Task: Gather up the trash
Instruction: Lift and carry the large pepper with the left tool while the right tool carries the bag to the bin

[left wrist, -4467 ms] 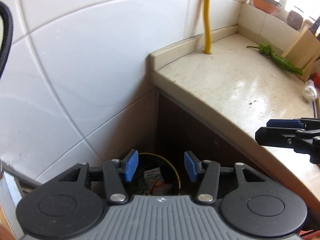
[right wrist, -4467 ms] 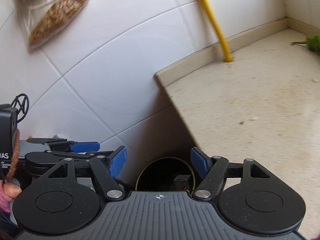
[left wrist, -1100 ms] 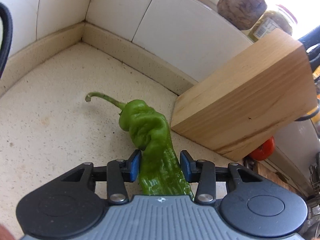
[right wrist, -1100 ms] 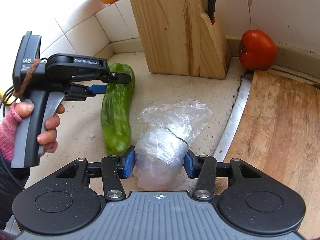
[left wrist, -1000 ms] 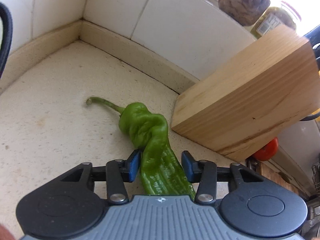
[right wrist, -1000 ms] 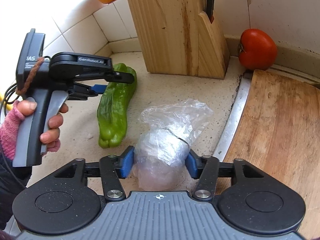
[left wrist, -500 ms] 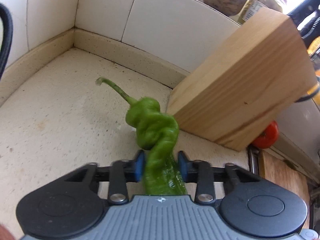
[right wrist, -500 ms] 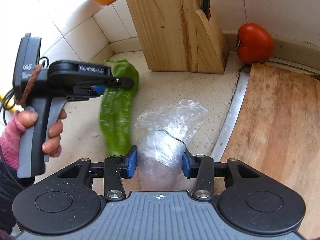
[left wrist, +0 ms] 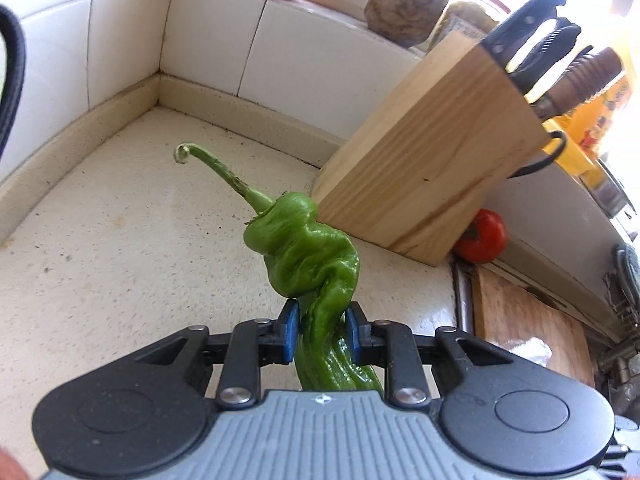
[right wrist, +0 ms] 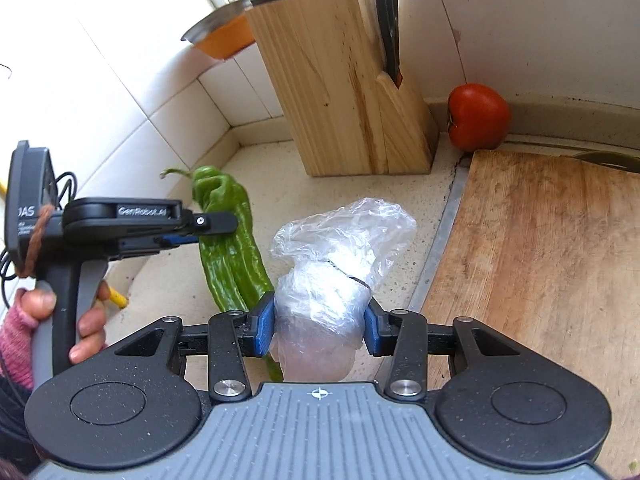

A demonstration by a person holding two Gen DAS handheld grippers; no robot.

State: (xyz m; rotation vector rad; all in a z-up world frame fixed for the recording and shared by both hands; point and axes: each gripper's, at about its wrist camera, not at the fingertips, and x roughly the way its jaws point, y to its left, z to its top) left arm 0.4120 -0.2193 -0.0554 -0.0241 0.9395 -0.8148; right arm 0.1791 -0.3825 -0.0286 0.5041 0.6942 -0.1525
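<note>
Each hand-held gripper has a ribbed grey body, two round black discs, black linkage arms with silver screws, and blue finger pads. The left hand-held gripper is black with a grey pistol handle, white "GenRobot.AI" lettering, brown cord and a black cable. The person's sleeve is pink knit.

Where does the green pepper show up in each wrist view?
Left wrist: green pepper at centre, clamped in the left claw, stem up-left.
Right wrist: pepper left of centre, beside the plastic bag.
Shared landmark: wooden knife block.
</note>
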